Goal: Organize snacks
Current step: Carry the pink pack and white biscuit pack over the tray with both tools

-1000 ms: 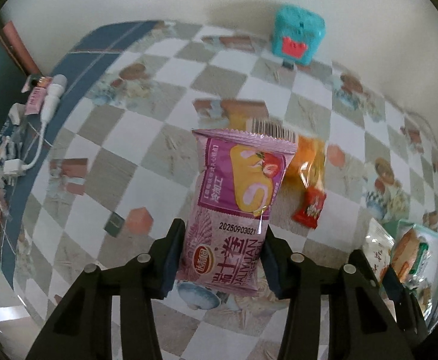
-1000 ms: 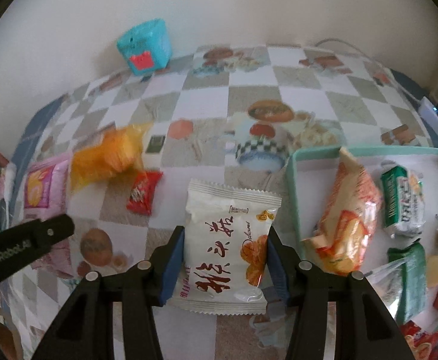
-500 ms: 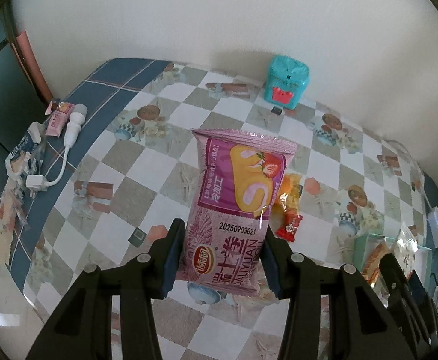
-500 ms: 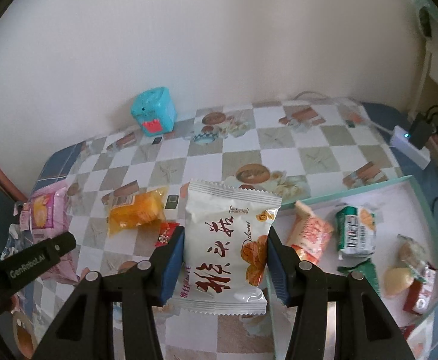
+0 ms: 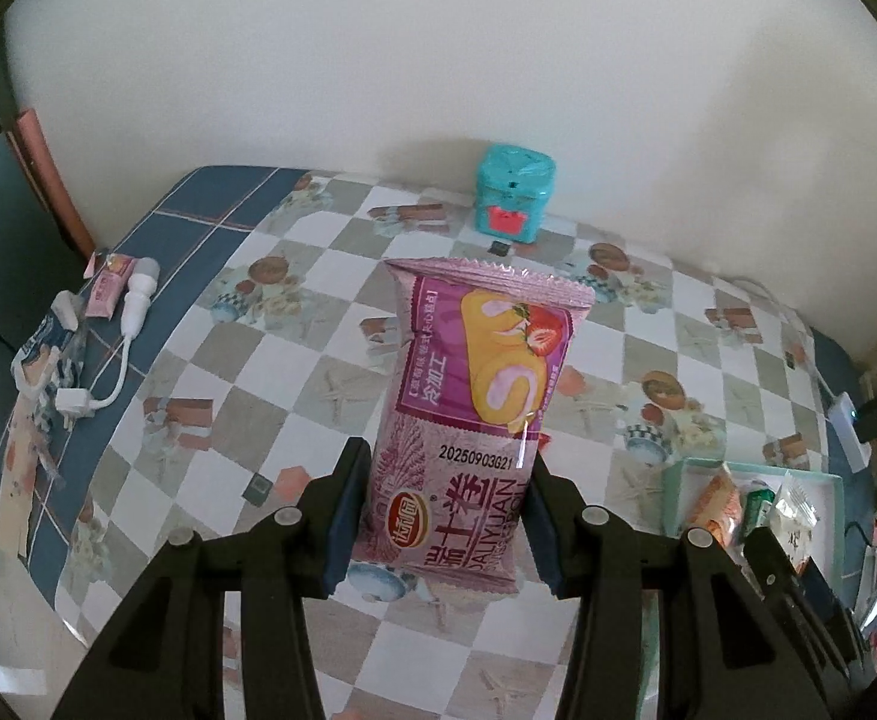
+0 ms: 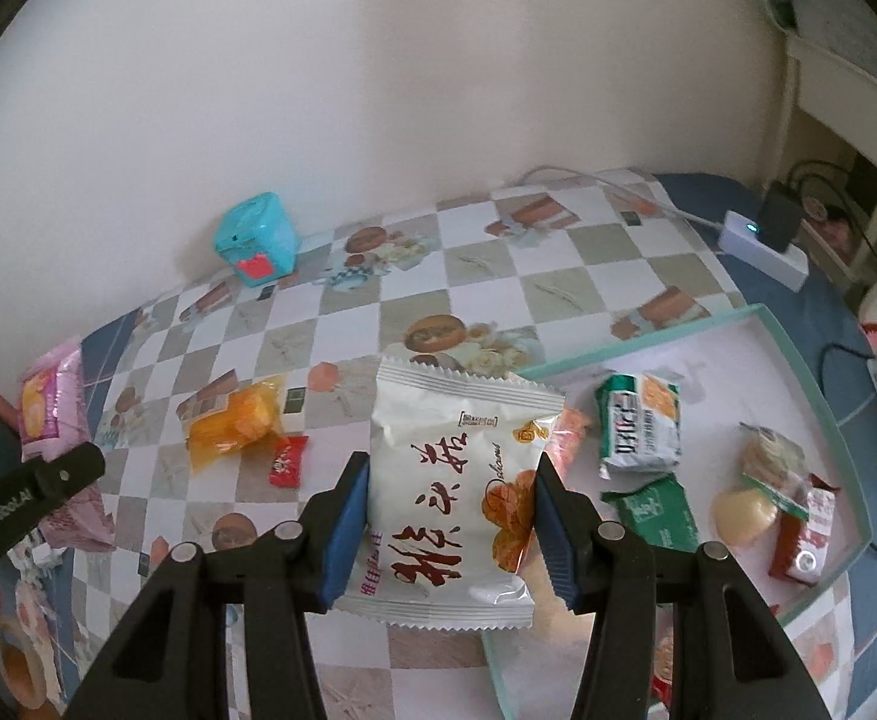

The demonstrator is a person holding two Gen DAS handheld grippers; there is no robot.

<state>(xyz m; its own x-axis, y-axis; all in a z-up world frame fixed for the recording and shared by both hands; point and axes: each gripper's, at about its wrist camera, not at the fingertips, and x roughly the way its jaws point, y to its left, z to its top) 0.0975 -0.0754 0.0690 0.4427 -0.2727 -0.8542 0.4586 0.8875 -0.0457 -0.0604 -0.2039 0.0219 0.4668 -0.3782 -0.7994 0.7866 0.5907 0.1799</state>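
Note:
My left gripper (image 5: 444, 516) is shut on a purple Swiss-roll snack pack (image 5: 474, 396), held upright well above the checkered table (image 5: 246, 408). My right gripper (image 6: 450, 522) is shut on a white snack pack (image 6: 450, 480) with red characters, also lifted off the table. A teal-rimmed white tray (image 6: 798, 360) lies to the right in the right wrist view, holding several snacks, among them a green-and-white pack (image 6: 639, 426). An orange pack (image 6: 231, 426) and a small red candy (image 6: 287, 461) lie on the table left of the white pack. The left gripper with its purple pack (image 6: 48, 408) shows at the far left.
A teal cube-shaped box (image 5: 513, 198) stands against the wall at the back. A white charger and cable (image 5: 120, 336) with small items lie on the blue cloth edge at left. A white power strip (image 6: 762, 249) with a black plug sits at the back right.
Both grippers have risen with their packs, and both views have tilted up, so more of the wall and the whole table and tray show. The grips are unchanged.

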